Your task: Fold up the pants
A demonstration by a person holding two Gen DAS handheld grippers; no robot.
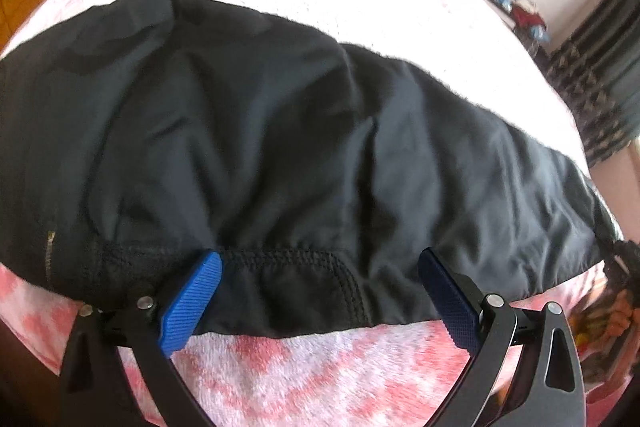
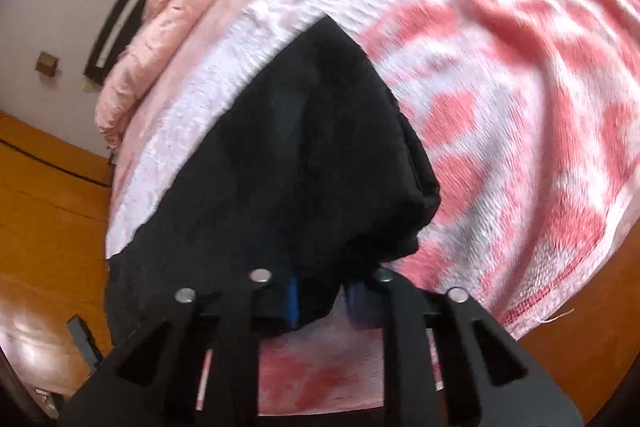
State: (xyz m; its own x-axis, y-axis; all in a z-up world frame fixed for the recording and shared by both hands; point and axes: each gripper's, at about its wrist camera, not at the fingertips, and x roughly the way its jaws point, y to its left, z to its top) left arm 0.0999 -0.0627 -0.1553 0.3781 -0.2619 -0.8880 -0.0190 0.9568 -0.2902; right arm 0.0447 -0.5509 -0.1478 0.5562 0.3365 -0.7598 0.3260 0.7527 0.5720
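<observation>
Pants (image 1: 280,131) lie spread across the pink-and-white blanket (image 1: 320,367) on the bed, flat enough, we judge, to give a clean fold line. Our left gripper (image 1: 320,267) stands wide open with nothing between its blue pads (image 1: 192,299); the stitched hem runs from 9 to 3 o'clock right between them, so we read this as lining up a pinch on that edge. Our right gripper (image 2: 320,295) looks nearly closed on a bunched black fold at 12 o'clock, cloth rising from the jaws, probably to carry that end over, though blur keeps us from being sure.
</observation>
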